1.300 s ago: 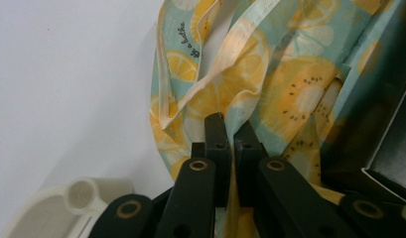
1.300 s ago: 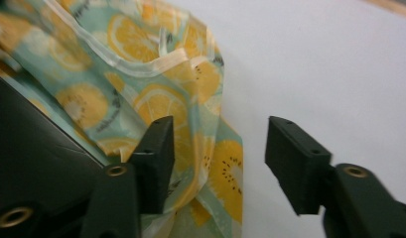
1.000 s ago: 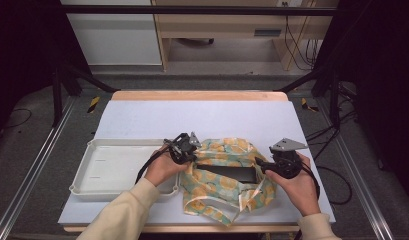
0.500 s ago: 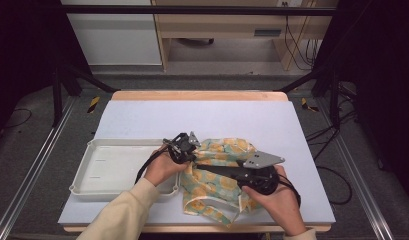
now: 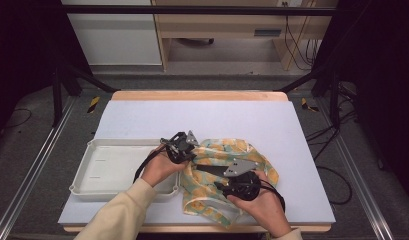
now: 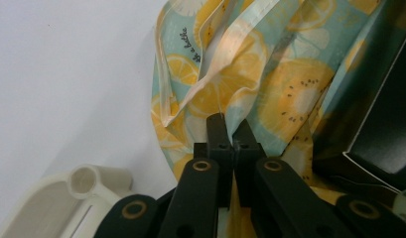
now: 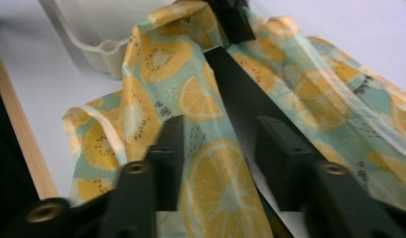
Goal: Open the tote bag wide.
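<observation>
left gripper (image 6: 229,131): clenched on fruit-print bag (image 6: 270,74) | right gripper (image 7: 218,148): jaws apart, just been closing over bag | small black lettering on bag, unreadable

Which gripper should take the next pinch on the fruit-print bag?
Right. The right gripper hovers over the lemon-print plastic bag, its jaws apart and just closing, nothing pinched yet. The left gripper is shut on the bag's edge, anchoring it.

My overhead camera looks forward and down on the white table (image 5: 252,120); both jaw cameras sit close over the shared lemon-print plastic bag (image 5: 242,150).
</observation>
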